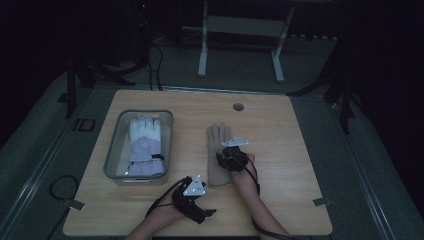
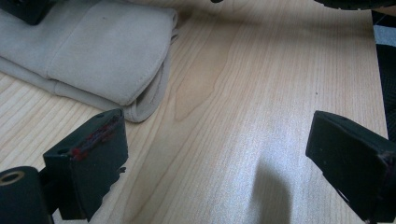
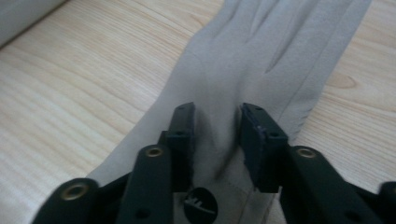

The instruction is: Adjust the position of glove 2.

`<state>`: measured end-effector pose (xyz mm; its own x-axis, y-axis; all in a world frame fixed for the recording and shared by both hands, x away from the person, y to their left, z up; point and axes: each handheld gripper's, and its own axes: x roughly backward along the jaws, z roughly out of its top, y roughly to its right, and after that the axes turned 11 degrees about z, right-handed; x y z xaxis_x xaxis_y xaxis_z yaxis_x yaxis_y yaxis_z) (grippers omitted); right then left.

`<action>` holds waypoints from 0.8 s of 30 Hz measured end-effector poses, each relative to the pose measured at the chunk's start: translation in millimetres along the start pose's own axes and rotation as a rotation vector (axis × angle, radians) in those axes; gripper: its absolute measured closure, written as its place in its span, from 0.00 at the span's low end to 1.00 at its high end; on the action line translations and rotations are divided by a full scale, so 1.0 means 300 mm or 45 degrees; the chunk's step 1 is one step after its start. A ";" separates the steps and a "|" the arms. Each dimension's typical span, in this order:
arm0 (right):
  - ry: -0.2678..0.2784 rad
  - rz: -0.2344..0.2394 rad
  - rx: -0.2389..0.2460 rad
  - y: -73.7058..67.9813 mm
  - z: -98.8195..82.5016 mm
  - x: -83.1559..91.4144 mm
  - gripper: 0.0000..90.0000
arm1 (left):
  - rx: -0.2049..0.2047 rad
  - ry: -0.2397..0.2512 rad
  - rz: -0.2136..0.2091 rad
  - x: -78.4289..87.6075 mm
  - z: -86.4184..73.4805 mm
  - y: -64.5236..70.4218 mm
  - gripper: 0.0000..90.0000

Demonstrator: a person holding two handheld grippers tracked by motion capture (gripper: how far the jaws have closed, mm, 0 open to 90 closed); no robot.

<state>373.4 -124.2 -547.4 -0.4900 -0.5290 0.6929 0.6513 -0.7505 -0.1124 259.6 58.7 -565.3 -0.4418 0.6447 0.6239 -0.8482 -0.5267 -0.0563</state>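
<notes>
A beige glove (image 1: 218,136) lies flat on the wooden table (image 1: 285,150), fingers pointing away from me. My right gripper (image 1: 228,158) is lowered onto its palm; in the right gripper view its jaws (image 3: 217,114) stand a little apart with flat glove fabric (image 3: 261,42) between them, unpinched. Near the table's front edge my left gripper (image 1: 206,212) is open wide over bare wood (image 2: 217,126). The beige glove's cuff (image 2: 93,46) lies just beyond its left jaw. A white and lavender glove (image 1: 145,142) lies inside a clear bin (image 1: 113,147) at the left.
A round cable hole (image 1: 238,107) sits in the table's far edge. Behind the table stand the white legs of another desk (image 1: 202,50). Black cables (image 1: 60,187) lie on the floor at the left.
</notes>
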 end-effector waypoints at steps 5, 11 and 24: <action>0.040 0.051 0.028 0.002 0.001 0.030 0.59 | 0.044 0.017 -0.035 0.002 0.001 -0.005 0.08; 0.096 0.121 0.073 0.019 0.009 0.087 0.31 | 0.026 -0.039 -0.044 -0.007 0.001 0.003 0.08; 0.054 0.294 0.185 0.085 -0.019 0.188 0.16 | 0.051 -0.025 -0.003 0.000 0.015 -0.002 0.08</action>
<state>359.0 -175.3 -515.3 -0.3407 -0.6979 0.6299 0.8232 -0.5451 -0.1587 261.4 56.5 -561.8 -0.4334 0.6355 0.6390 -0.8367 -0.5472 -0.0234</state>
